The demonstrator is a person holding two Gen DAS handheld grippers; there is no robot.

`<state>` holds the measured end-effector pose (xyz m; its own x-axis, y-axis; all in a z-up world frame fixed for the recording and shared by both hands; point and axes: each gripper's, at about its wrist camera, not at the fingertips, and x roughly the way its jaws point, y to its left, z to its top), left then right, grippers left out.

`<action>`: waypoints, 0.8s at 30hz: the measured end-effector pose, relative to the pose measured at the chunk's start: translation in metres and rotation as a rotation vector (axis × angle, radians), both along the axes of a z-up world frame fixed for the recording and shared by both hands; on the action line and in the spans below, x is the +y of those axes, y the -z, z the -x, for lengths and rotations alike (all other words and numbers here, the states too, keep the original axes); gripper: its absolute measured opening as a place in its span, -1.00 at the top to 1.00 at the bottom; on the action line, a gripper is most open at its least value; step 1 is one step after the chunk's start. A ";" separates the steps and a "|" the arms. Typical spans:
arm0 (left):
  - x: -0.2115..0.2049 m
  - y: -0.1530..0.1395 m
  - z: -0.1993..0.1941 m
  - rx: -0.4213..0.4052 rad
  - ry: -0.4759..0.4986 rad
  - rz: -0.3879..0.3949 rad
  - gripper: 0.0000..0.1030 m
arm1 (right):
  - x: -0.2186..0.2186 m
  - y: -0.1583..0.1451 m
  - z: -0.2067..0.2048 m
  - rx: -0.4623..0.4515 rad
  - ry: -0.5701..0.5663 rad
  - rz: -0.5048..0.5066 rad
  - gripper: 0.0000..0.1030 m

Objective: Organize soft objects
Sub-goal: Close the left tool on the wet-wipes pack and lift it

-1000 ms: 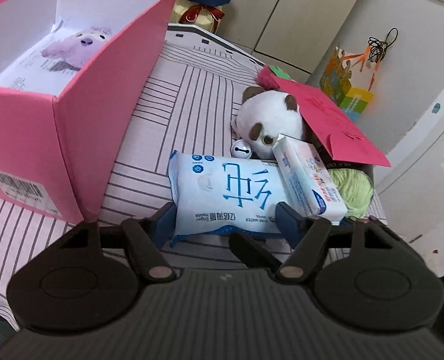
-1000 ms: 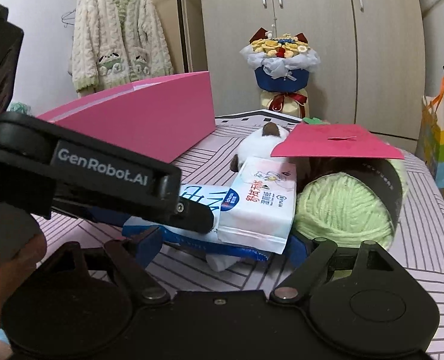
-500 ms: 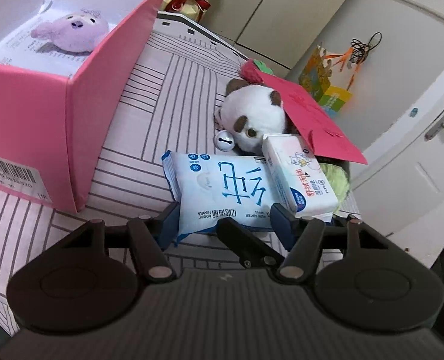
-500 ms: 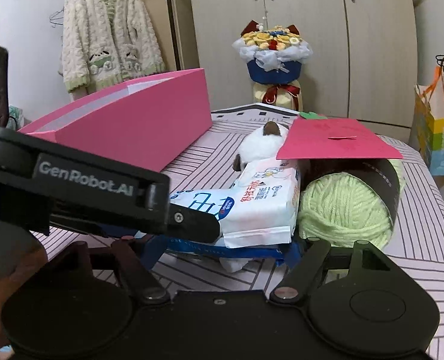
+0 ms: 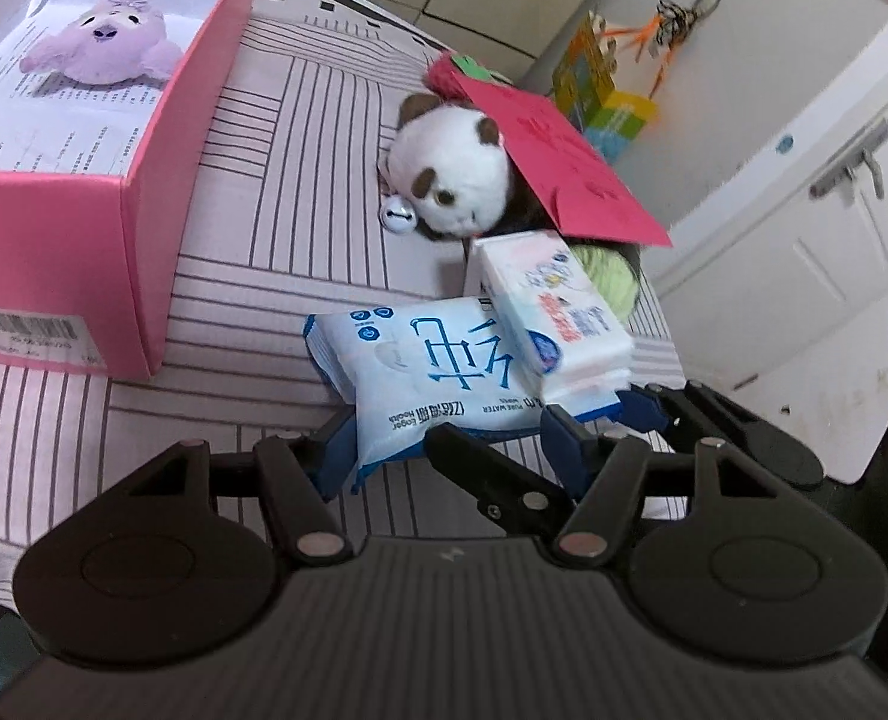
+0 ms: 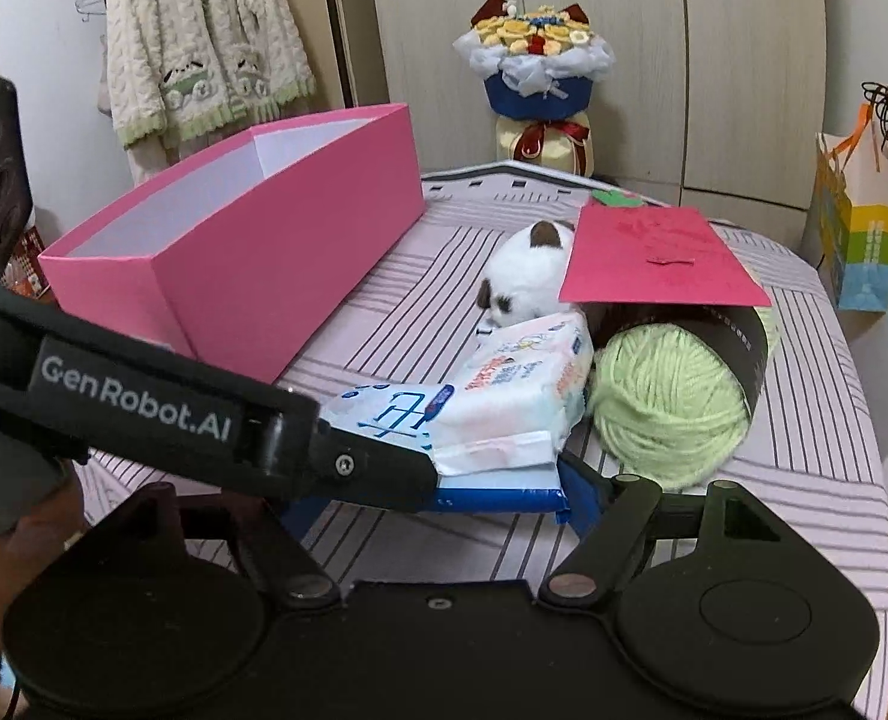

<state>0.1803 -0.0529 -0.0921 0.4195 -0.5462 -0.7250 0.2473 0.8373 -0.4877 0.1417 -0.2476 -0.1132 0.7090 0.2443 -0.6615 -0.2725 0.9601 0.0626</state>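
A blue-and-white wipes pack (image 5: pixel 432 372) is lifted a little off the striped pink cloth, with a smaller tissue pack (image 5: pixel 552 306) resting on it. My left gripper (image 5: pixel 450 450) and my right gripper (image 6: pixel 438 498) are both shut on the wipes pack (image 6: pixel 384 414) from its near edge. The tissue pack (image 6: pixel 522 378) leans against a green yarn ball (image 6: pixel 666 402). A white-and-brown plush (image 5: pixel 456 180) lies behind. A purple plush (image 5: pixel 108 42) lies in the open pink box (image 5: pixel 150 228).
A red card (image 6: pixel 654 258) lies over a dark tube that holds the yarn. A small white bell figure (image 5: pixel 397 217) sits by the plush. A flower bouquet (image 6: pixel 534 72) and a colourful bag (image 6: pixel 864 240) stand beyond the table edge.
Both grippers have closed on the wipes pack and raised it slightly. The pack has tilted and the tissue pack rides on it. The left view has swung nearer the pink box.
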 end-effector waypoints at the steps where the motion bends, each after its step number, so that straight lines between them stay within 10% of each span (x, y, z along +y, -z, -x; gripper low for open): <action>1: 0.000 -0.002 0.001 0.008 0.014 -0.007 -0.24 | 0.001 -0.001 0.002 0.011 0.002 0.001 -0.57; 24: 0.004 0.008 0.028 -0.018 0.103 -0.043 -0.21 | -0.014 0.017 0.032 0.058 -0.016 0.004 -0.58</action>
